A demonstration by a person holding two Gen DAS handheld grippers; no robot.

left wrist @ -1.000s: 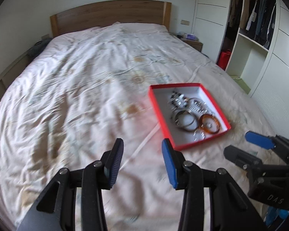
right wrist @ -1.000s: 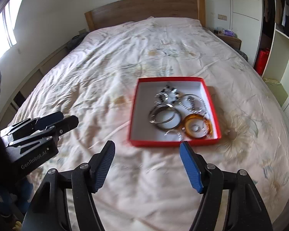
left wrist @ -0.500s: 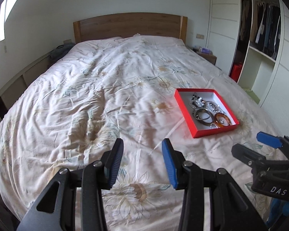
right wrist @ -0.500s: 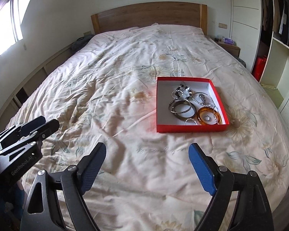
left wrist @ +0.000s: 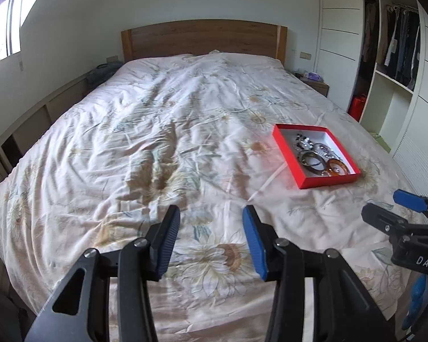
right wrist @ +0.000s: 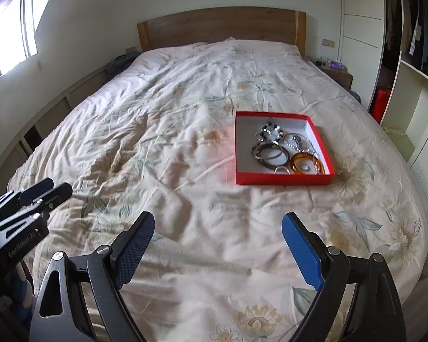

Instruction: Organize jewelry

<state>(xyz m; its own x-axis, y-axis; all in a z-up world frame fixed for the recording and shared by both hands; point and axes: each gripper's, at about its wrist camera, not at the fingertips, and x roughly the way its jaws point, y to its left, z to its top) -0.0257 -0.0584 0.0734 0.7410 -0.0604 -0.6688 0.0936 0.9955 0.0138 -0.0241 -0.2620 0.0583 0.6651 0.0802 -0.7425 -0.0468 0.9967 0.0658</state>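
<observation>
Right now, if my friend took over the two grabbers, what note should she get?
Left gripper: open, nothing between its jaws, which have just been opening.
Right gripper: wide open, empty, jaws have just been opening too.
Both hang over the near end of the bed, well short of the box.
Red box sits on the quilt, right of middle. Inside, bunched toward its right side: amber bangle, dark bangles, a beaded bracelet and chains.
Done: jewelry is in the box.
Left: I can't tell whether more sorting is wanted.
</observation>
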